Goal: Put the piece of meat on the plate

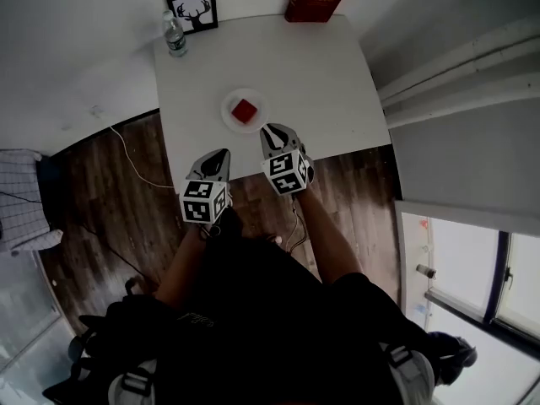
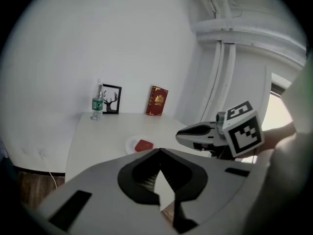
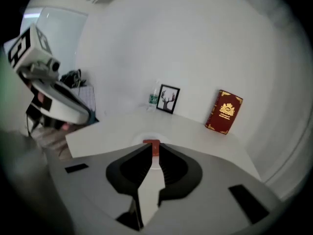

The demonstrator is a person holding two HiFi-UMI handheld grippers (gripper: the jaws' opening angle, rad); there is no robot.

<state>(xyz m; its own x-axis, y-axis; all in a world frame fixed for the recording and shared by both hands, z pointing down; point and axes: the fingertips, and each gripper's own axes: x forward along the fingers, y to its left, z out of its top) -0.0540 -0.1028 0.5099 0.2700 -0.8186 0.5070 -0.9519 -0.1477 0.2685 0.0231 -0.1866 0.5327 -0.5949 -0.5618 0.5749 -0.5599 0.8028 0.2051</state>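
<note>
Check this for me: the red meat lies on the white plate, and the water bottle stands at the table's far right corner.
Wrong on the bottle. The head view shows the water bottle standing at the table's far left corner, beside the framed deer picture. The red meat does lie on the white plate.

Left: grey-and-black left tongs [image 2: 159, 152] with marker cube, tips meeting, empty, aimed toward 12 o'clock, tilted down.
Right: matching right tongs [image 3: 151, 153], tips a narrow slit apart, gripping nothing, at 2 o'clock of the left.
Arms: bare left forearm [image 1: 184, 267] and right forearm [image 1: 326, 240] extended forward.
</note>
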